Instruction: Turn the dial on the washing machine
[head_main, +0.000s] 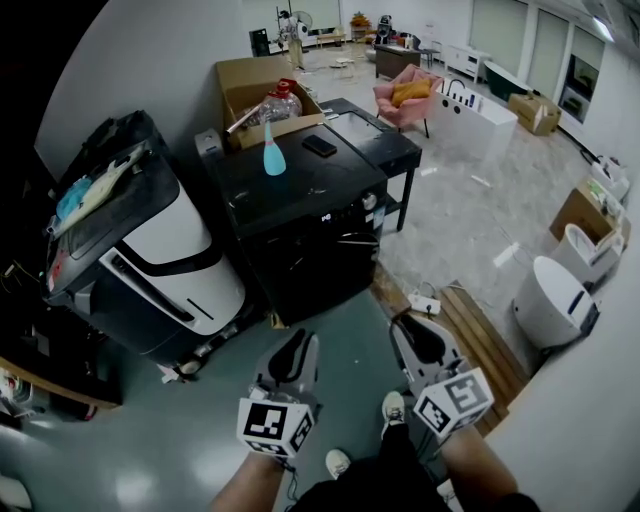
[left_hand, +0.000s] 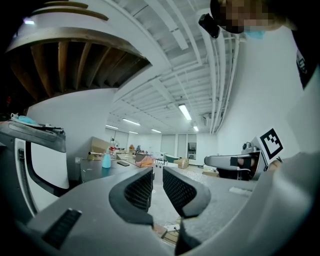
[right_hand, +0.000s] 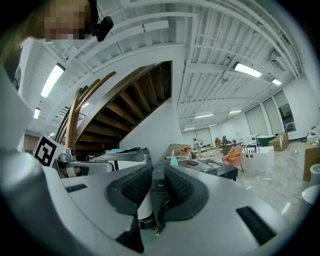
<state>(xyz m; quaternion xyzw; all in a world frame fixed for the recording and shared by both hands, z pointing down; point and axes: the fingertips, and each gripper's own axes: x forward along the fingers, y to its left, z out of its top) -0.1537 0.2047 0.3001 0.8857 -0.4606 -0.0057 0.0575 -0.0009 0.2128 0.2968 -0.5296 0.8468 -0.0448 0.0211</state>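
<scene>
Here both tongs hang slightly parted and empty, well short of the black washing machine.
Left tongs and right tongs grip nothing; the dial sits at the front's right end. A blue bottle and phone rest on top; behind, an open cardboard box holds a red-capped bottle.

Pink upholstered armchair stands on pale glossy tiled floor. Long white cabinet just right of armchair; brown cardboard box further right.
</scene>
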